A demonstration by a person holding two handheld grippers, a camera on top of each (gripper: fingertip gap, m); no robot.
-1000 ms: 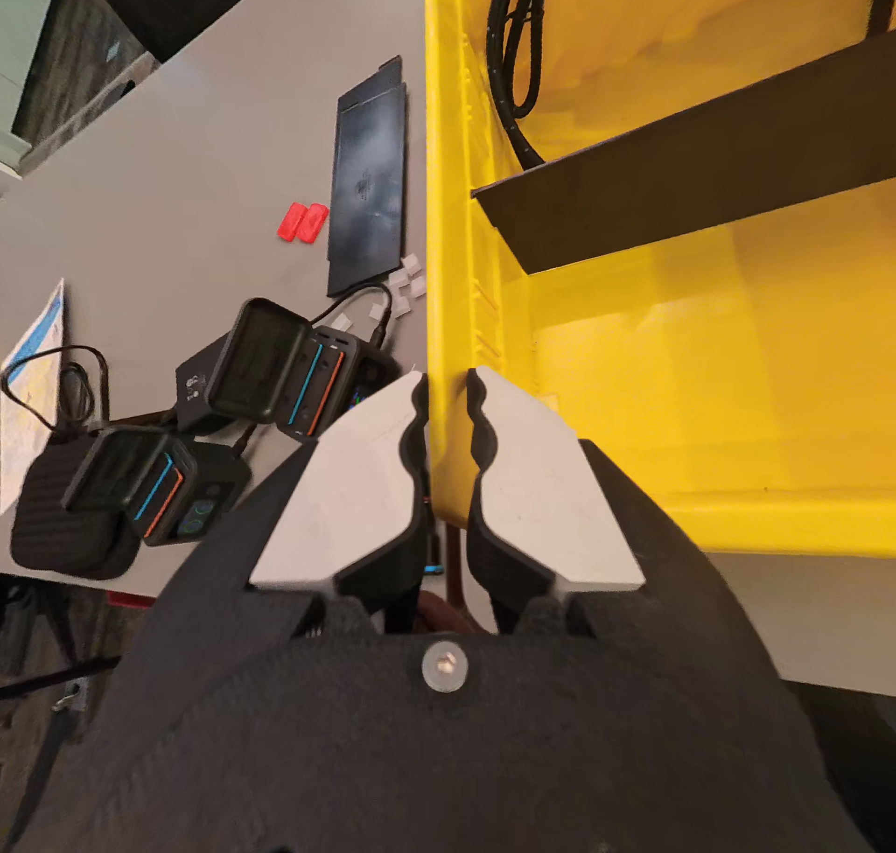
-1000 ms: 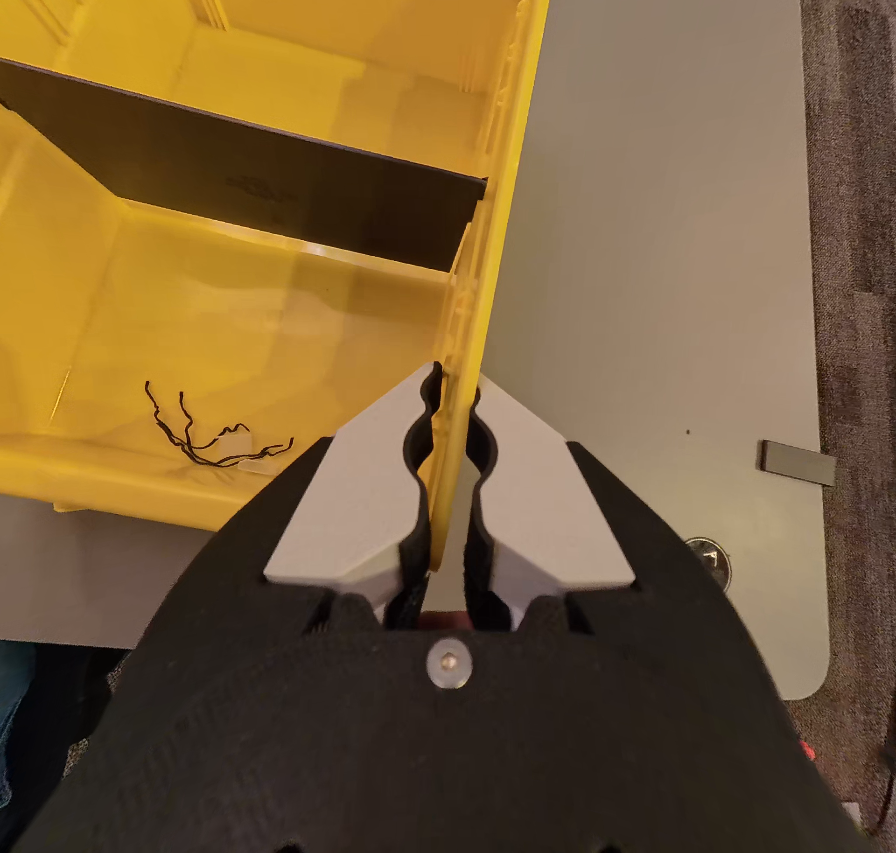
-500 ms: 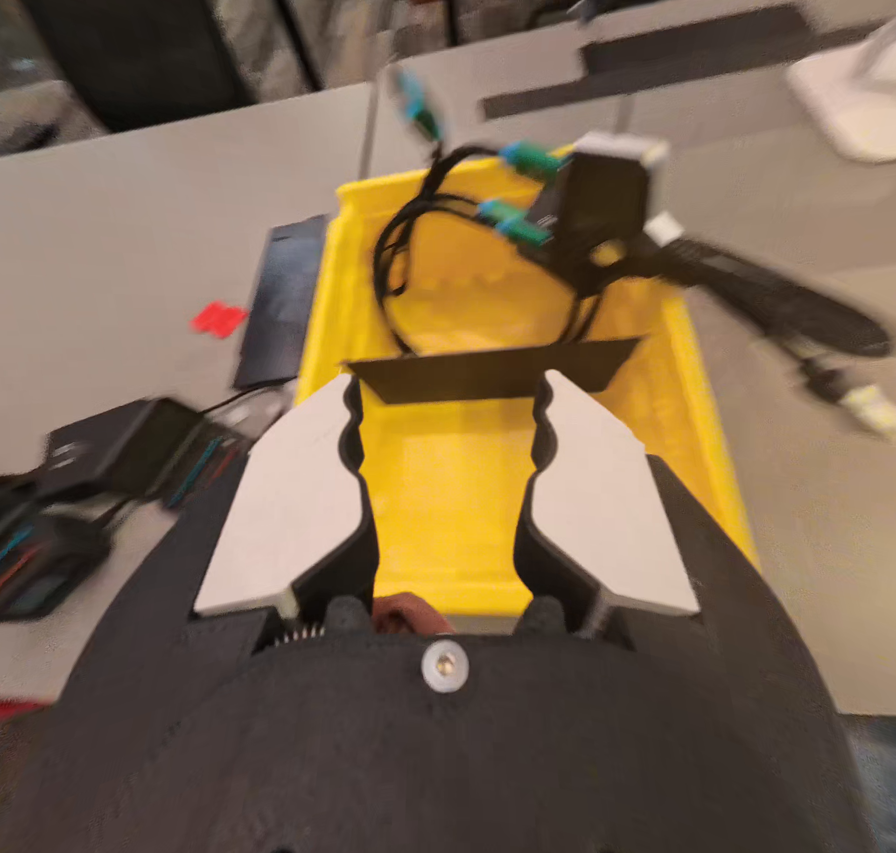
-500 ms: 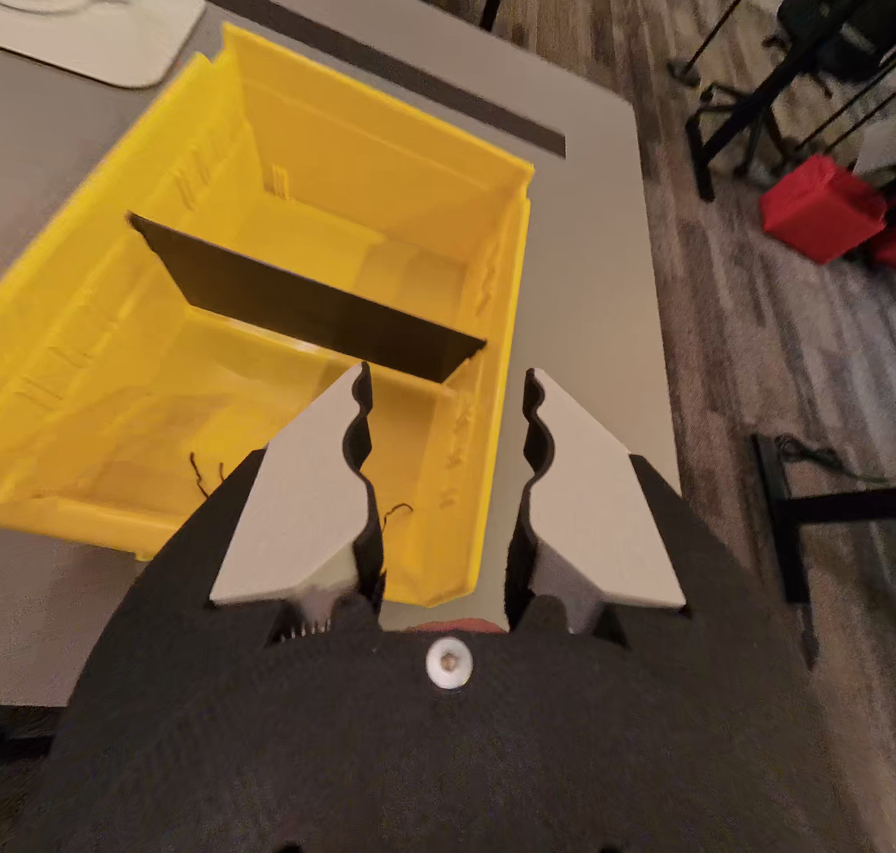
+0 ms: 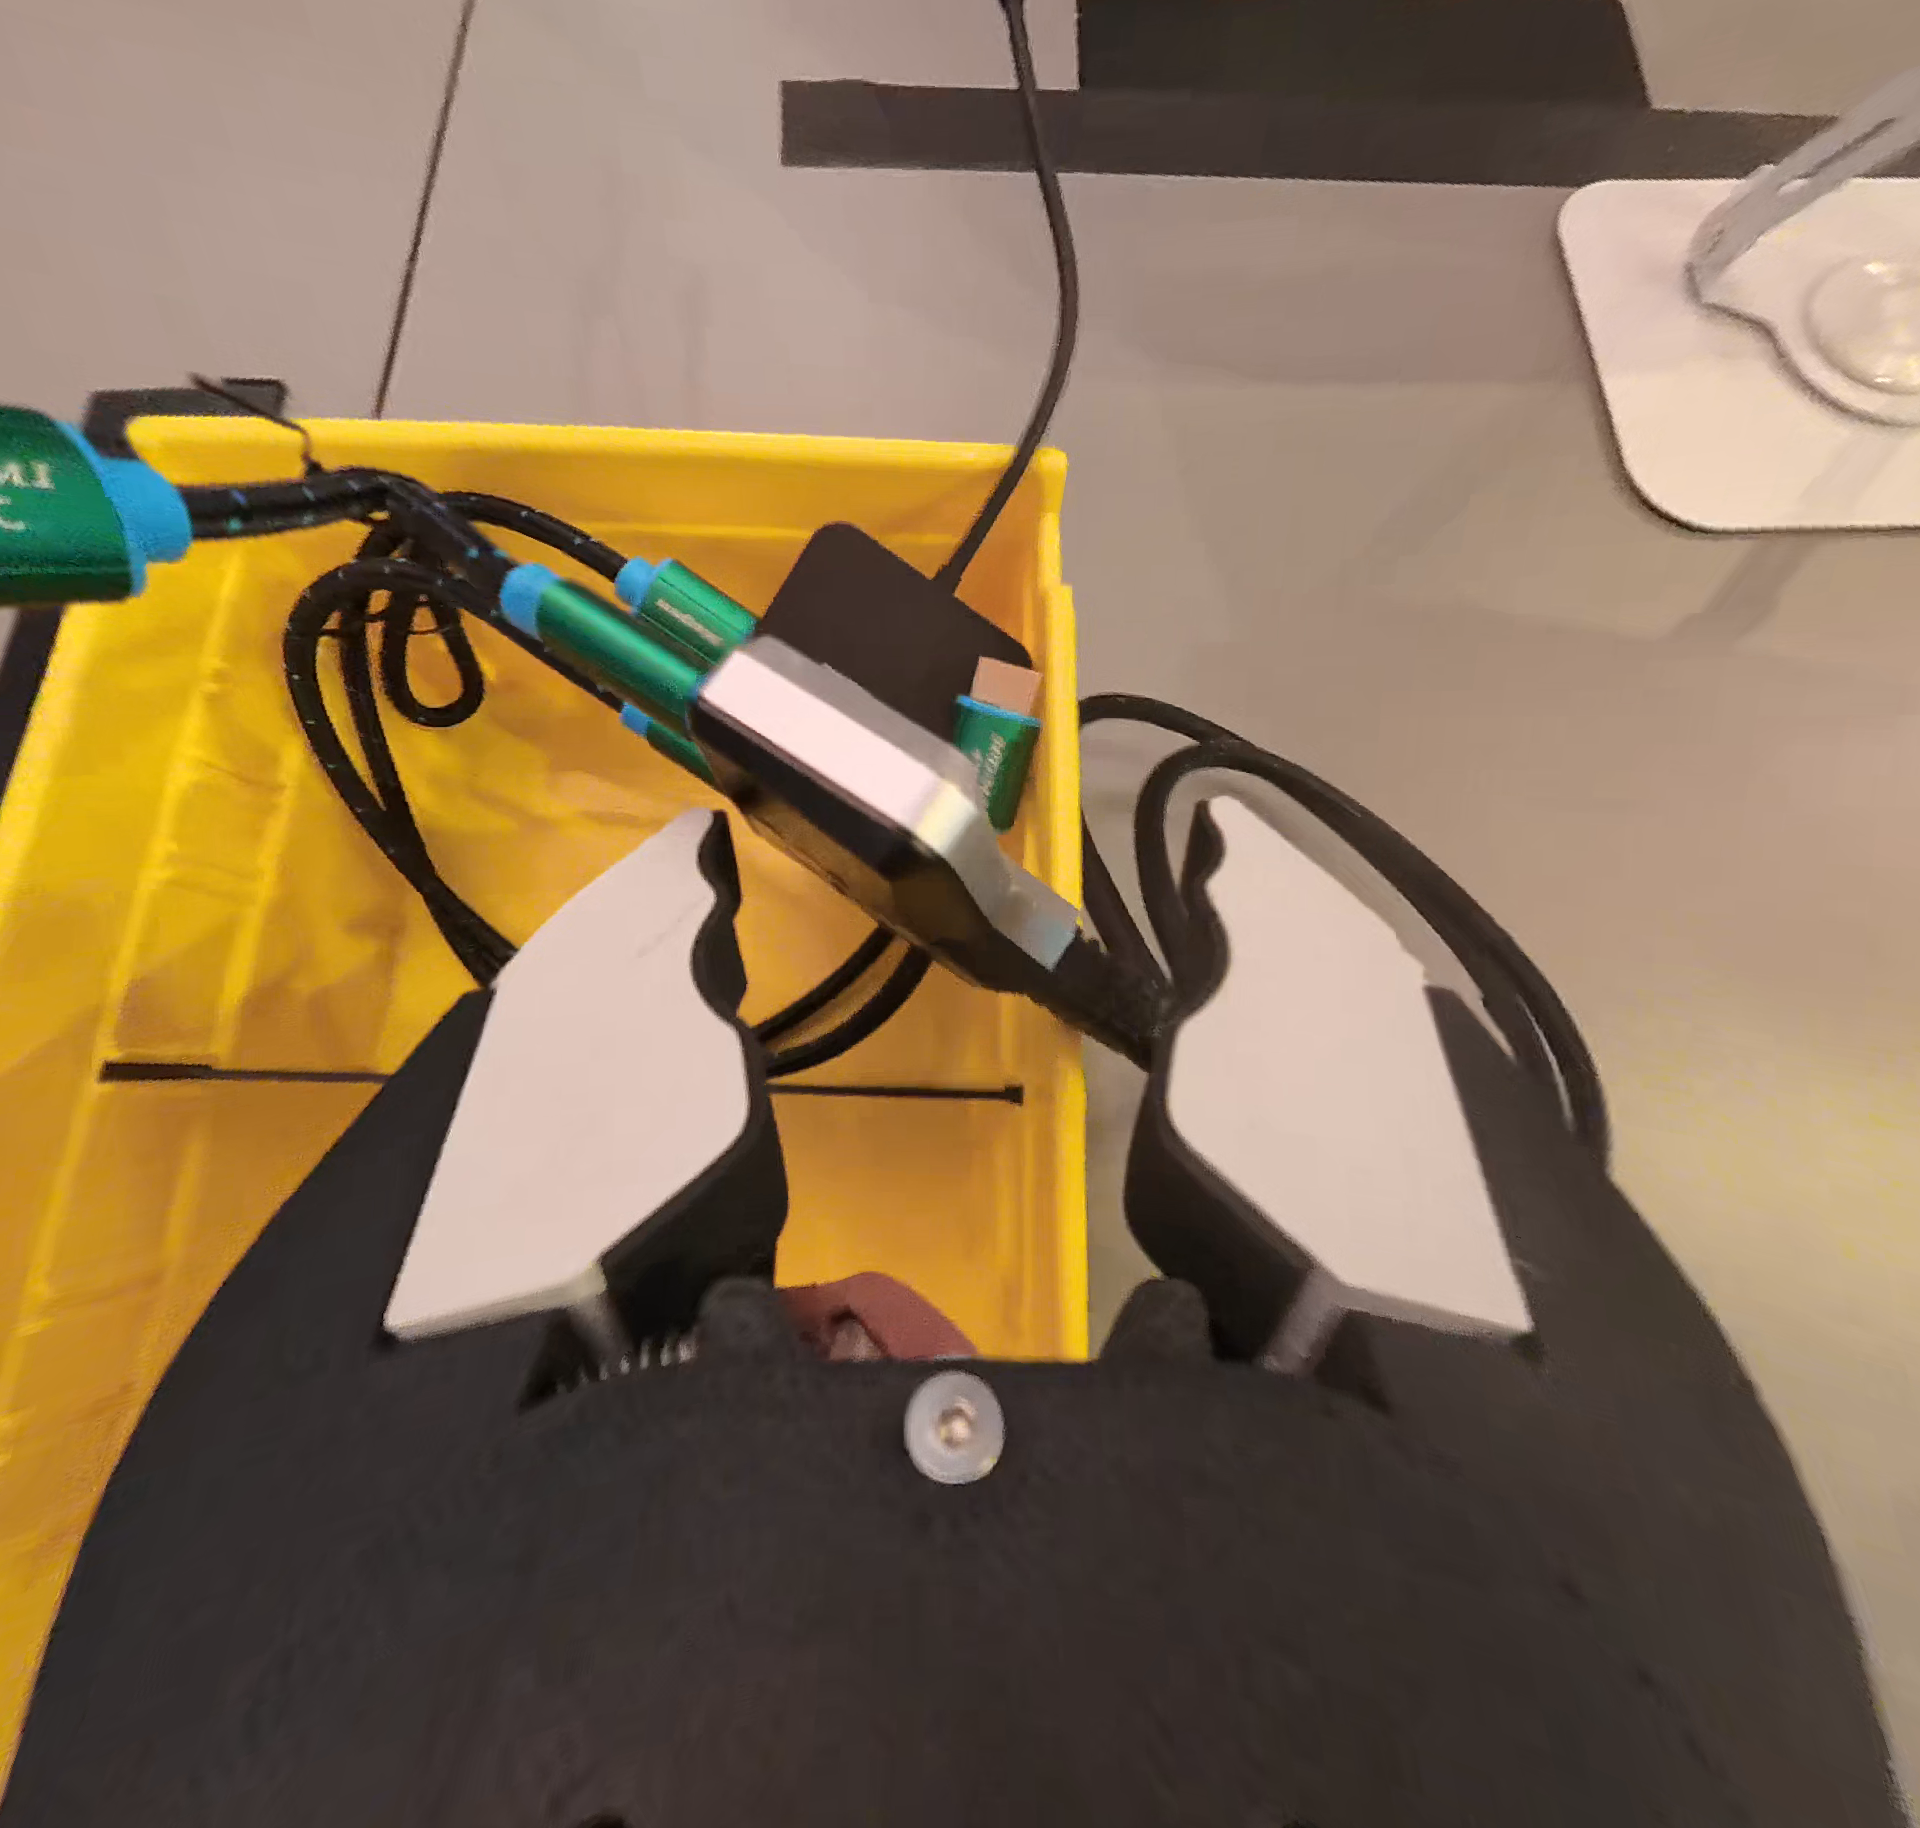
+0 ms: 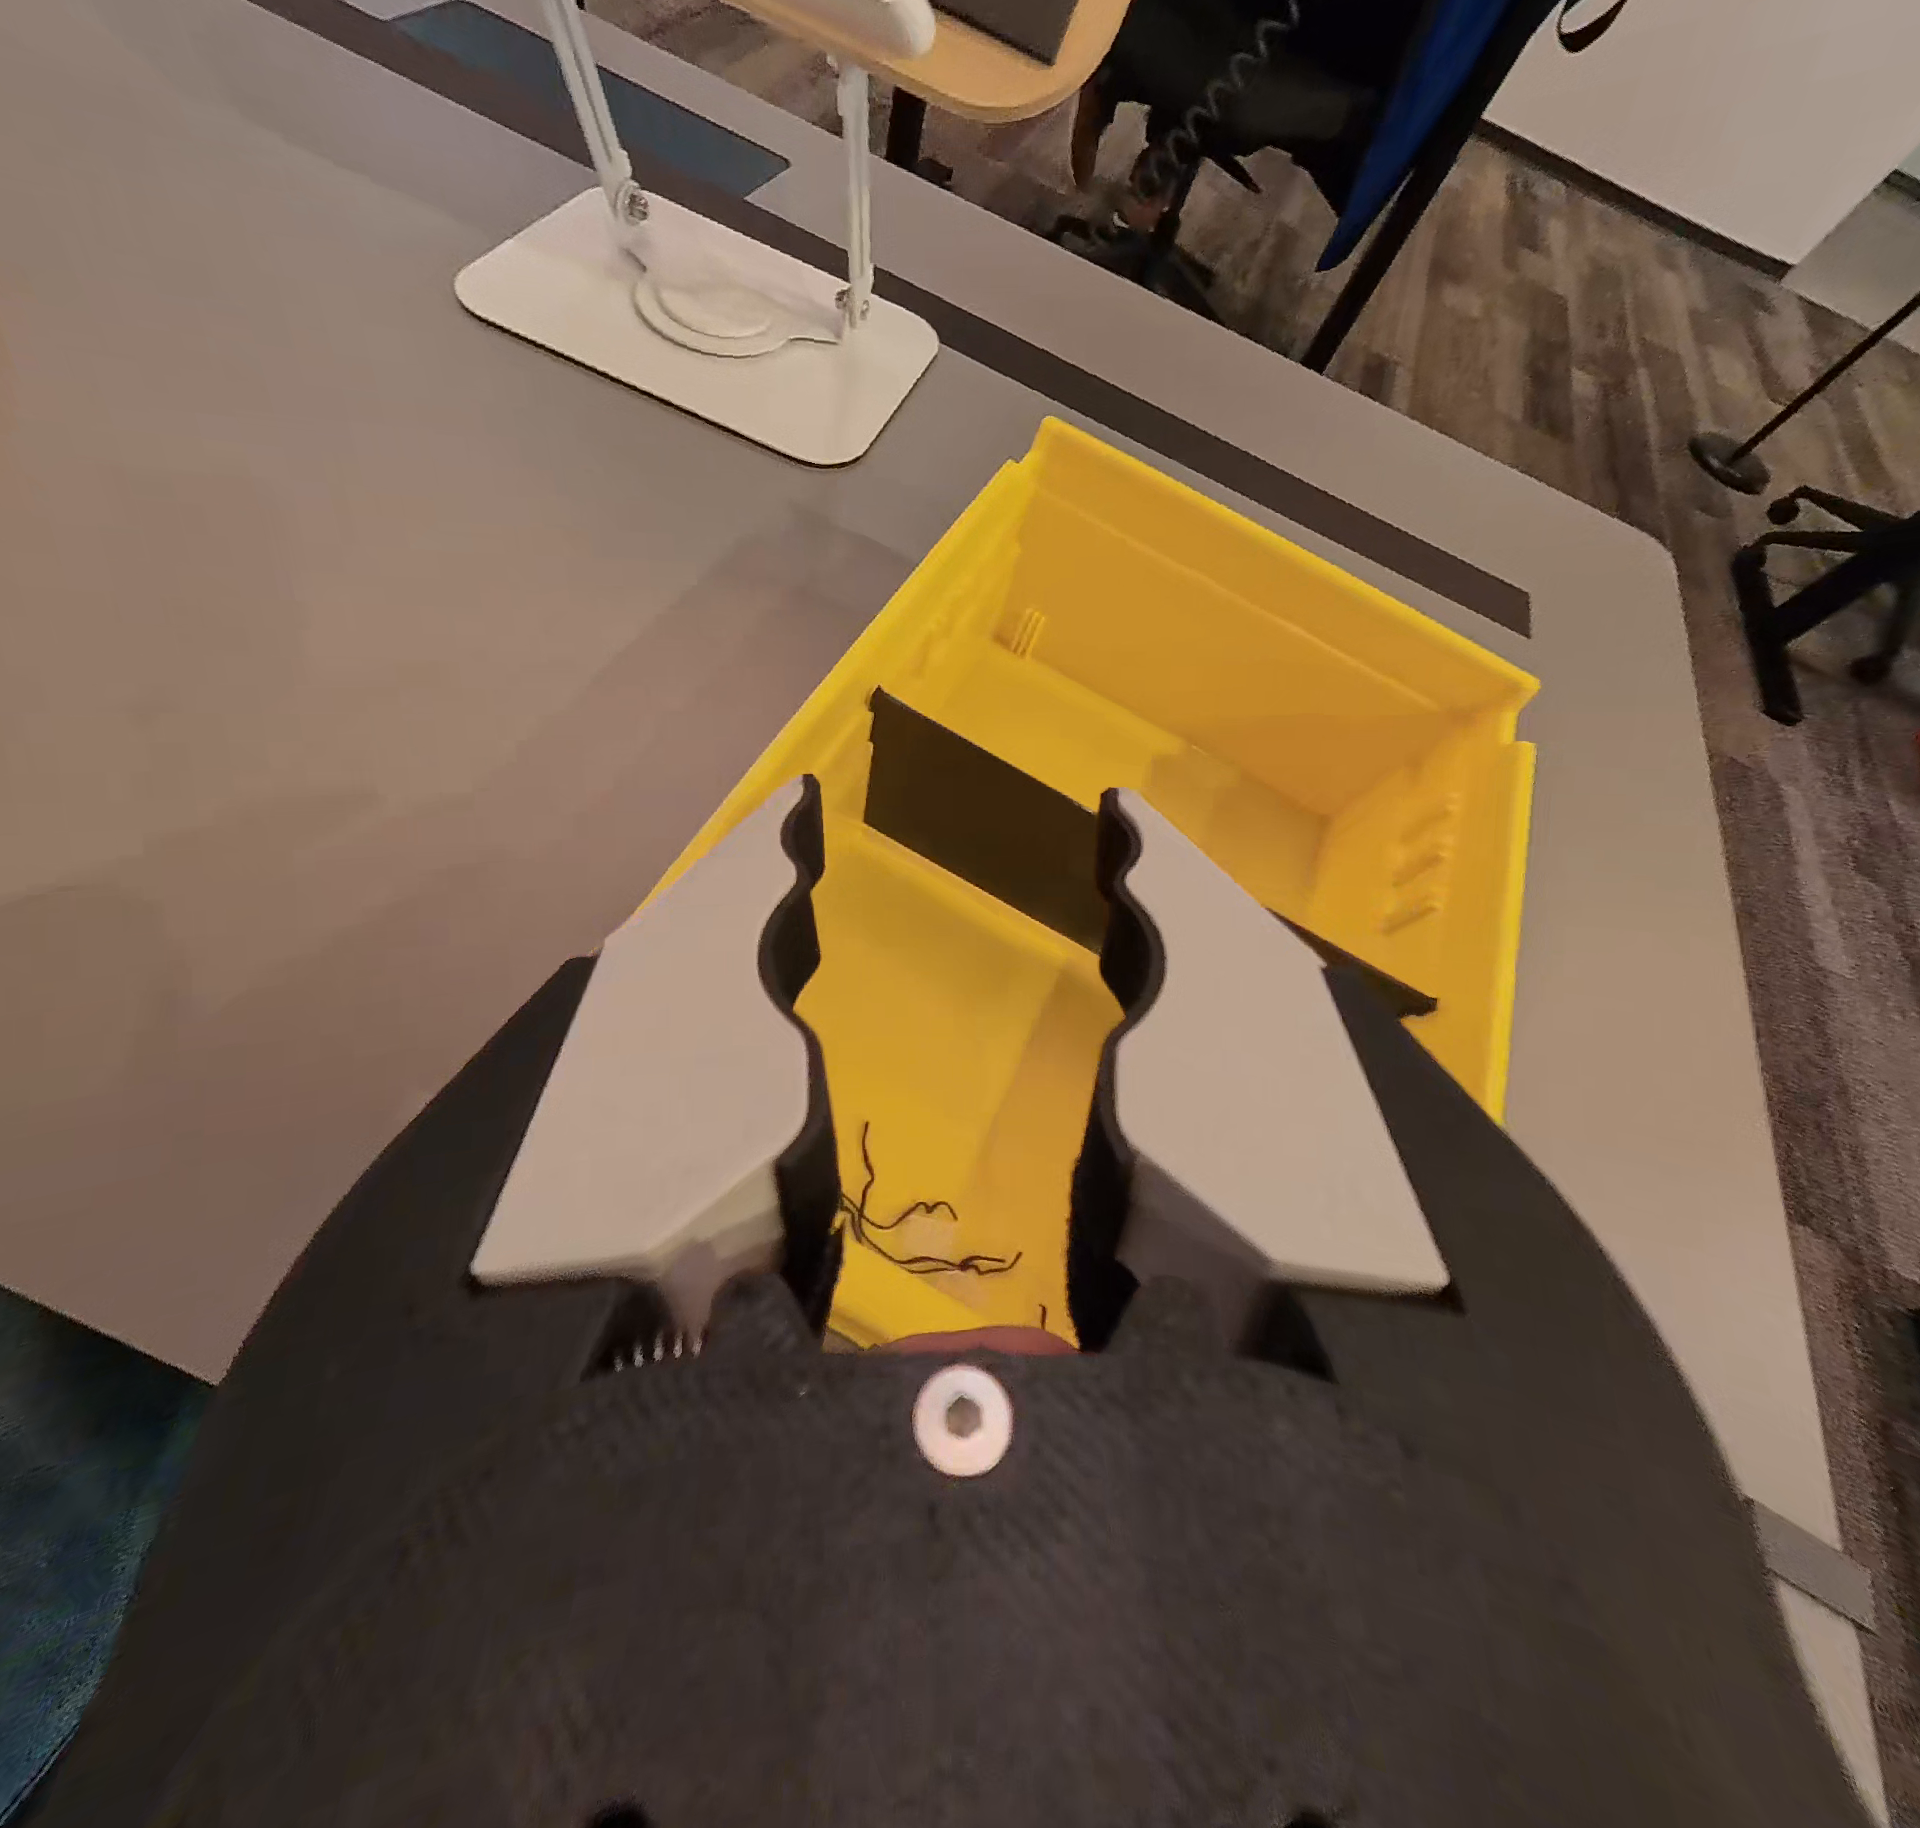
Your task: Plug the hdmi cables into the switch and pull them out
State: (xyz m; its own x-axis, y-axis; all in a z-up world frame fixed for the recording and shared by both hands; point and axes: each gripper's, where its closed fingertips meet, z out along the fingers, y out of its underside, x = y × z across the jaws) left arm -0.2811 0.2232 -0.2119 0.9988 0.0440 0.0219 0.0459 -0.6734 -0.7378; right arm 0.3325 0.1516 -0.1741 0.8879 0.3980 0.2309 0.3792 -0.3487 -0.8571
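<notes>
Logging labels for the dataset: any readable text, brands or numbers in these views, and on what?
White lettering on the green plug at the left edge: cropped, wording not copied.
Small print on the loose green plug by the switch: too blurred.
Right wrist view: none.

Left gripper point(image 5: 956, 822) jaws spread wide, empty; right gripper point(image 6: 961, 802) jaws parted, empty.

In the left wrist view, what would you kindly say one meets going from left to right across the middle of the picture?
Large green plug → coiled braided cables → switch → black cable loops → white stand base.
</notes>
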